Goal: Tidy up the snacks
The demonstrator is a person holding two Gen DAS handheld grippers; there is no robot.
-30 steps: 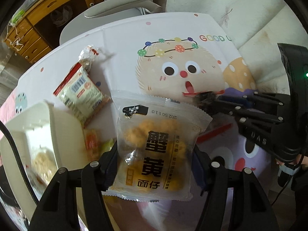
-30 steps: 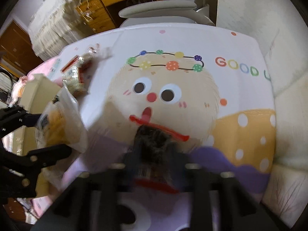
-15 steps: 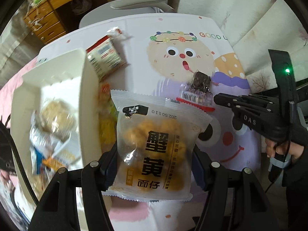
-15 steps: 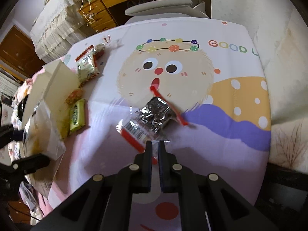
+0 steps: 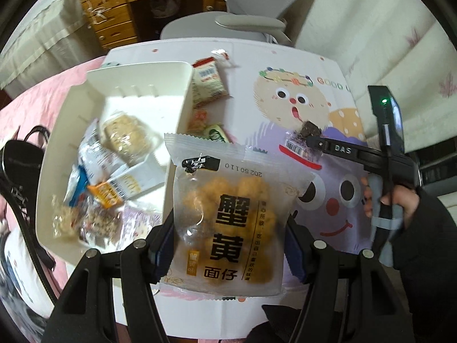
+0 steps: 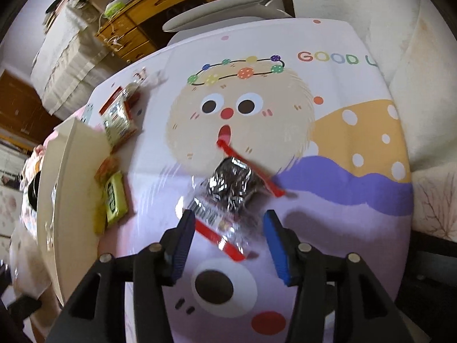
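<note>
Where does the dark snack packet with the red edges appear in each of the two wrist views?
Left wrist view: dark snack packet lies right of centre on the tablecloth, partly behind the right tongs.
Right wrist view: the packet lies at centre, just ahead of the opening right tongs, not gripped.
Shared landmark: the cartoon face printed just beyond it.

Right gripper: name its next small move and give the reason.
Probably lower the right gripper and close on the dark foil-wrapped snack. Its jaws are opening, the pads not yet touching the packet that lies on the tablecloth, outside the white bin.
</note>
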